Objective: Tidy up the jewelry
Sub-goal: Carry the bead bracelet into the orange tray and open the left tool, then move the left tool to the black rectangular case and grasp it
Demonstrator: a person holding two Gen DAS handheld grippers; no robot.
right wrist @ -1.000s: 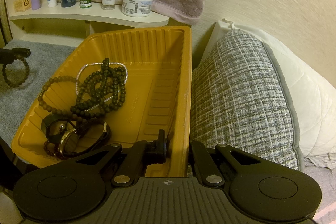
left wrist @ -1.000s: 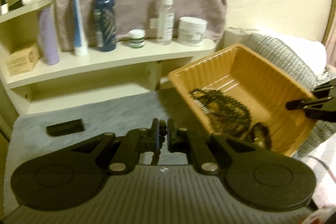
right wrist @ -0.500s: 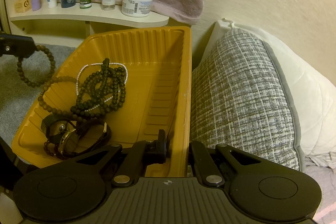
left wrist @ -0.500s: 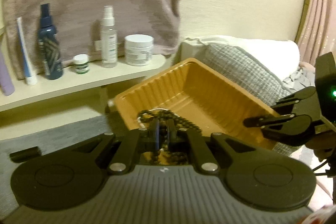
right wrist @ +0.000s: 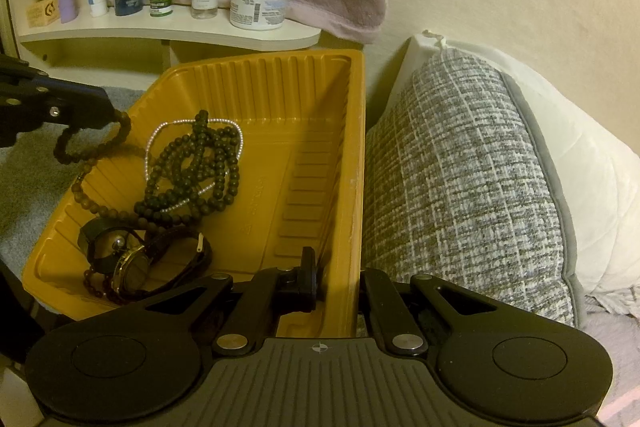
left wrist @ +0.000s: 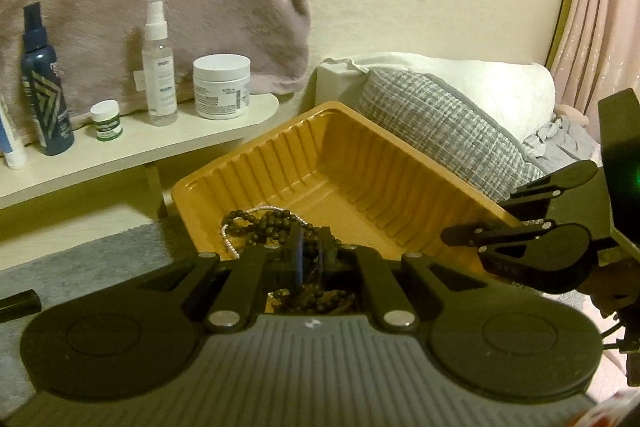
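**Bracelet hangs over the tray's left rim**

The left gripper (right wrist: pixel 112 113) has its jaws pinched shut on a brown bead bracelet (right wrist: pixel 90 143), whose loop hangs downward at the left of the frame above the yellow tray's (right wrist: pixel 320 99) rim. The right gripper (right wrist: pixel 336 279) clamps the tray's near right wall. The tray's long axis runs away from the camera; bead necklaces (right wrist: pixel 192 171) and a watch (right wrist: pixel 132 267) lie inside.
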